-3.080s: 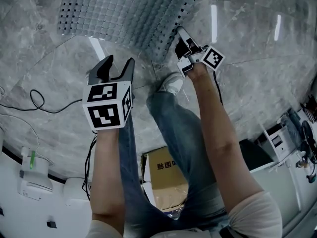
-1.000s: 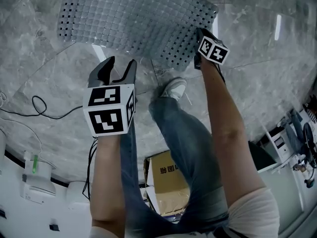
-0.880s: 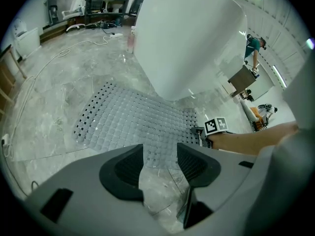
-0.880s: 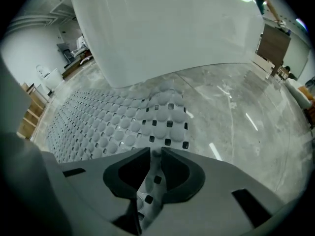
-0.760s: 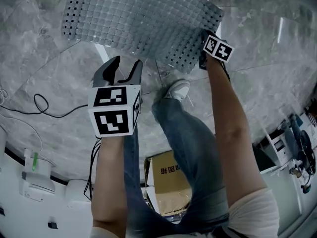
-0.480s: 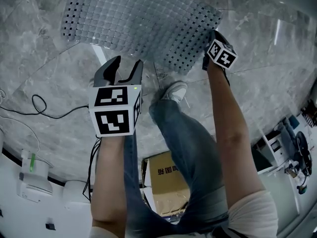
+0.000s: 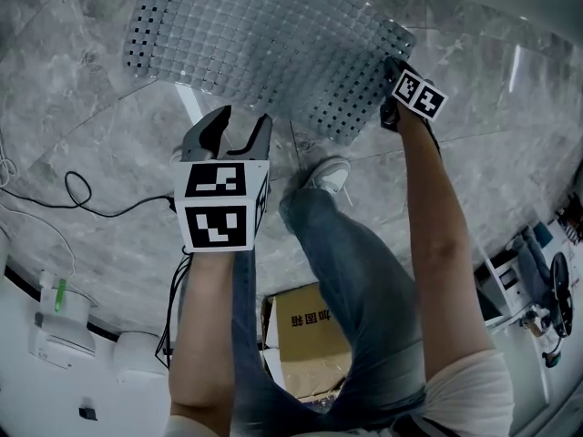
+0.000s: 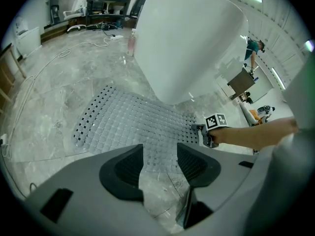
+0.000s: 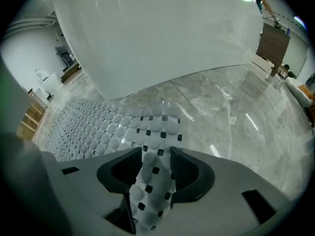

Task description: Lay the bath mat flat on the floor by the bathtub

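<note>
Cardboard box (image 7: 305,330), contents unclear. Bath mat (image 7: 264,35) on marble floor (image 7: 73,135) beside bathtub (image 8: 187,38). Left gripper (image 7: 241,121) jaws apart, empty. Right gripper (image 9: 156,154) jaws just opening, mat corner between.

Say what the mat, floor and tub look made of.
Mat: translucent soft plastic or rubber, likely; a bumpy, holed grid, and its corner bends up.
Floor: polished grey marble-look stone or tile; veins, seams, light reflections.
Tub: glossy white, acrylic or enamel; can't tell which.
</note>
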`<state>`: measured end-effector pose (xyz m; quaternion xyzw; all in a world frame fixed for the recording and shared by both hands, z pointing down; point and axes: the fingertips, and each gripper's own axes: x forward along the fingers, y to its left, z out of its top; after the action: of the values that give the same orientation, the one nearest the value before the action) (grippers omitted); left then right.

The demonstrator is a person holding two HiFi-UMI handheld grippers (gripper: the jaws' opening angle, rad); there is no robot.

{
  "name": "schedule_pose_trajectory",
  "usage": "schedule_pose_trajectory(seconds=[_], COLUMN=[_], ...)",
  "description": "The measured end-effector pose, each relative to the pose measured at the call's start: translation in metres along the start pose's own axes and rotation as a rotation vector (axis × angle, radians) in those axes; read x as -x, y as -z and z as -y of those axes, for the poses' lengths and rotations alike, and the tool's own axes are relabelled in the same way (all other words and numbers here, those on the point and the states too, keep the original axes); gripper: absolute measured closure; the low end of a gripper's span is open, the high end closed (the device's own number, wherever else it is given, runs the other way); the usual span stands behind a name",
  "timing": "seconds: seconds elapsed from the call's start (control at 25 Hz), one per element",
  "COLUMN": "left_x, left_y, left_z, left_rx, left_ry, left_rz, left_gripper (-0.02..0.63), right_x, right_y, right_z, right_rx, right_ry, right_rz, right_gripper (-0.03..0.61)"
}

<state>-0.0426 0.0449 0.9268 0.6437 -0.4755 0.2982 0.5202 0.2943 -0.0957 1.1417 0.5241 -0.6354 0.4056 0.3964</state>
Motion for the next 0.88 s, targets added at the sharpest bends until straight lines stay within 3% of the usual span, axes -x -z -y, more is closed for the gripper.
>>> schedule_pose_trajectory(seconds=[0.08,0.16,0.28,0.32,0.36,0.52,0.68,0.8,0.88], left_x=[0.002,0.005,0.011,0.012,0.014,0.022,0.039,0.047,0.041], left_y=[-0.002,-0.006,-0.01,-0.012,-0.013,-0.014,-0.013,-0.002,0.003], left_z=[-0.001,-0.005,-0.012,-0.015,-0.018,-0.037,-0.06,-0.094,-0.125], left_rx=[0.002,0.008,0.032,0.044,0.057,0.107,0.107,0.091,0.038], left_ry=[0.001,-0.005,-0.018,-0.023,-0.029,-0.057,-0.092,-0.141,-0.187], left_rz=[0.007,0.024,0.05,0.06,0.072,0.104,0.126,0.124,0.11], left_gripper=[0.383,0.383,0.383,0.383,0.383,0.383,0.392,0.467,0.528], right_x=[-0.004,-0.004,0.016,0.027,0.038,0.071,0.104,0.126,0.135], right_y=[0.001,0.0,-0.013,-0.019,-0.024,-0.019,0.002,0.013,0.017], right_z=[-0.003,-0.002,0.0,-0.003,-0.008,-0.042,-0.074,-0.107,-0.131], right_rx=[0.001,-0.01,0.053,0.091,0.117,0.118,0.128,0.098,0.084], right_ry=[-0.006,0.002,0.053,0.066,0.066,-0.02,-0.04,-0.072,-0.102], right_rz=[0.002,0.004,0.022,0.048,0.077,0.108,0.078,0.073,0.078], right_gripper=[0.36,0.36,0.424,0.487,0.511,0.517,0.546,0.552,0.552])
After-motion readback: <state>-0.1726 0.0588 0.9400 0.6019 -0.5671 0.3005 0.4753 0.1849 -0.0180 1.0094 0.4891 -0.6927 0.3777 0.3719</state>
